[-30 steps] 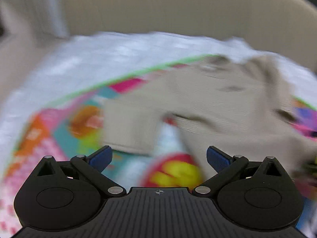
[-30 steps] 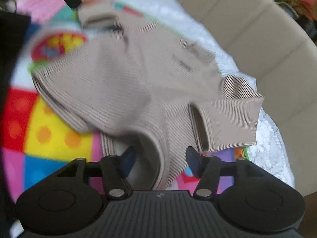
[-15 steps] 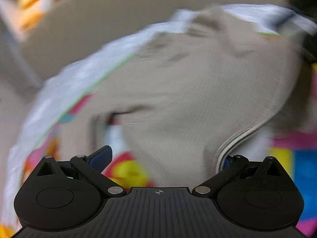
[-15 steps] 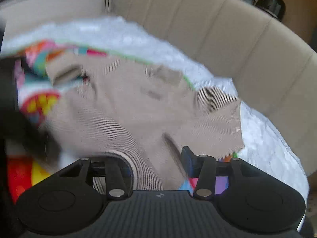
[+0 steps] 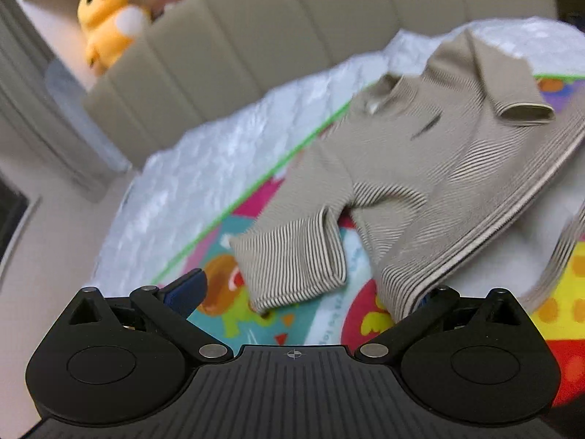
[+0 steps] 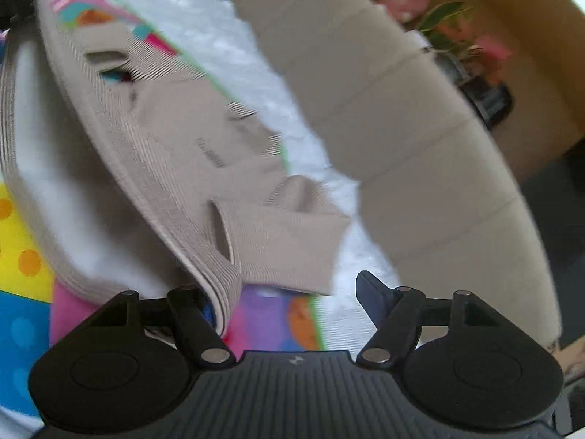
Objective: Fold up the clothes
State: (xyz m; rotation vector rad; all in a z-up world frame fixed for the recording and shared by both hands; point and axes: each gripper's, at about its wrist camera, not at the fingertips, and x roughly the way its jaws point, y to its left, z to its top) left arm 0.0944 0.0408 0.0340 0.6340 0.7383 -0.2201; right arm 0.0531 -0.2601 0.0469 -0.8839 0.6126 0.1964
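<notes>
A beige striped short-sleeved shirt (image 5: 420, 168) lies on a colourful play mat (image 5: 263, 314), its hem raised off the mat. My left gripper (image 5: 303, 289) is open; the shirt's left hem corner hangs over its right finger, and a sleeve (image 5: 292, 267) lies between the fingers. In the right wrist view the same shirt (image 6: 175, 153) drapes its other hem corner over the left finger of my open right gripper (image 6: 289, 292). The hem is stretched between the two grippers.
The mat lies on a white quilted bed cover (image 5: 204, 168) against a beige padded headboard (image 5: 256, 44). Plush toys (image 5: 106, 22) sit in a box behind it. A plant (image 6: 464, 40) stands at the far right.
Both grippers have slid under the shirt's hem corners and lifted the hem. Both views have tilted outward and the headboard has come closer.
</notes>
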